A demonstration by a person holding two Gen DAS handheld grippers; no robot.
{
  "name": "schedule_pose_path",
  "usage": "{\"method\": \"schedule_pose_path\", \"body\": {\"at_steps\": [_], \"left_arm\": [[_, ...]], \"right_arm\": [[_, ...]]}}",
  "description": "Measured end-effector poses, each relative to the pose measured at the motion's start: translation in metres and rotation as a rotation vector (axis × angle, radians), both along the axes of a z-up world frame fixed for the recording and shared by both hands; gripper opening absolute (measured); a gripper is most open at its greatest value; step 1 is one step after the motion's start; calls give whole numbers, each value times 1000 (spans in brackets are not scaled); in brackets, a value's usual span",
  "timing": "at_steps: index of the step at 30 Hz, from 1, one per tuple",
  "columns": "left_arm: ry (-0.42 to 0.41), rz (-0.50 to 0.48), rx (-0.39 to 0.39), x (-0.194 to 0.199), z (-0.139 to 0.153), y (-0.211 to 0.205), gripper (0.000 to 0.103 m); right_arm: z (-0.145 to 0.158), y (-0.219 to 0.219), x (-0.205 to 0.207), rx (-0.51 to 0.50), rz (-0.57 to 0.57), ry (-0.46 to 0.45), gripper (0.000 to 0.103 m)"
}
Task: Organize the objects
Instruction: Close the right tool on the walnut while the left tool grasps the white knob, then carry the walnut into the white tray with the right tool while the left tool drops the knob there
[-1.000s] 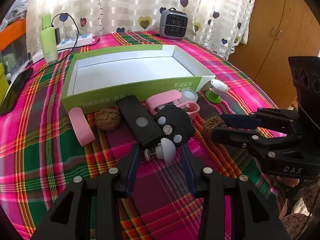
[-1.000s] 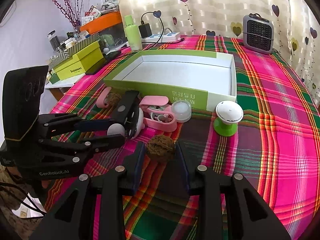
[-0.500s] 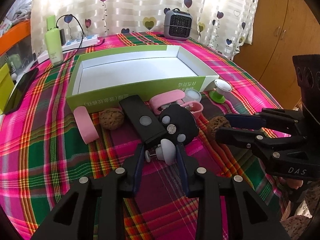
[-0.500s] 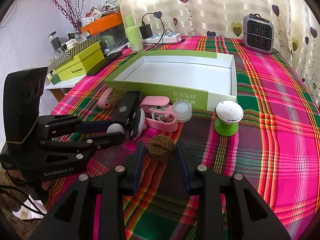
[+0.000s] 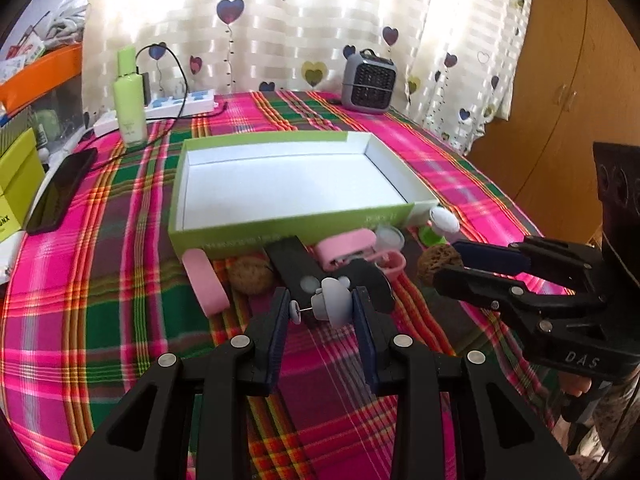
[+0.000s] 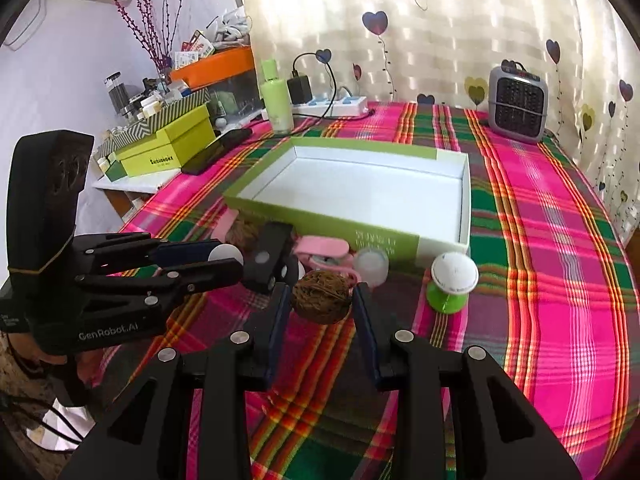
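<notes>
The left gripper (image 5: 322, 310) is pinching a small grey knob-shaped piece (image 5: 334, 307) between its jaws; the piece is sitting at the fingertips, with its thin pin and small disc pointing toward the left jaw. It is hanging just in front of the green-and-white box (image 5: 280, 229), over the black bar-shaped item (image 5: 296, 266) lying at the box's near wall.

The right gripper (image 6: 322, 304) is clamping a walnut (image 6: 321, 297) between its jaws, the nut filling the gap at the fingertips. The walnut is sitting in front of the box's near wall, just short of the pink clip-like item (image 6: 324, 250) and beside the white-capped green mushroom-shaped piece (image 6: 452, 276). A second walnut (image 5: 251, 276) is resting on the plaid tablecloth (image 5: 120, 280) against the box's near wall.
</notes>
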State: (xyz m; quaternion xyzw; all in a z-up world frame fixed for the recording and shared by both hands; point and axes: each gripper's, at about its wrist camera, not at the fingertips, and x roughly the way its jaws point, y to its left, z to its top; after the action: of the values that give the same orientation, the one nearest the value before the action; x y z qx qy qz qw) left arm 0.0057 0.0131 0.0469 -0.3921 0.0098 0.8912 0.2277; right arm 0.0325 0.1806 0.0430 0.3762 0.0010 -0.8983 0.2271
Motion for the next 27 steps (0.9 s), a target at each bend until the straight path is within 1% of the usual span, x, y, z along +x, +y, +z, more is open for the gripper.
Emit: {"method": "schedule_pose_path", "body": {"at_steps": [6, 8, 10, 14, 16, 24, 27], "left_arm": [[8, 16, 12, -11, 5, -4, 30], [7, 13, 37, -17, 9, -6, 30], [8, 19, 38, -25, 13, -7, 30], [18, 29, 51, -40, 21, -10, 30], [20, 34, 44, -48, 23, -10, 30], [12, 55, 38, -80, 21, -7, 30], [-9, 67, 38, -97, 15, -6, 30]], "right_arm": [[7, -4, -9, -9, -6, 17, 33], [10, -6, -14, -3, -6, 25, 34], [13, -7, -21, -2, -9, 37, 34], [17, -6, -35, -26, -23, 40, 34], [18, -7, -44, -35, -30, 36, 34], [19, -12, -80, -24, -49, 26, 34], [16, -13, -94, -23, -60, 13, 34]]}}
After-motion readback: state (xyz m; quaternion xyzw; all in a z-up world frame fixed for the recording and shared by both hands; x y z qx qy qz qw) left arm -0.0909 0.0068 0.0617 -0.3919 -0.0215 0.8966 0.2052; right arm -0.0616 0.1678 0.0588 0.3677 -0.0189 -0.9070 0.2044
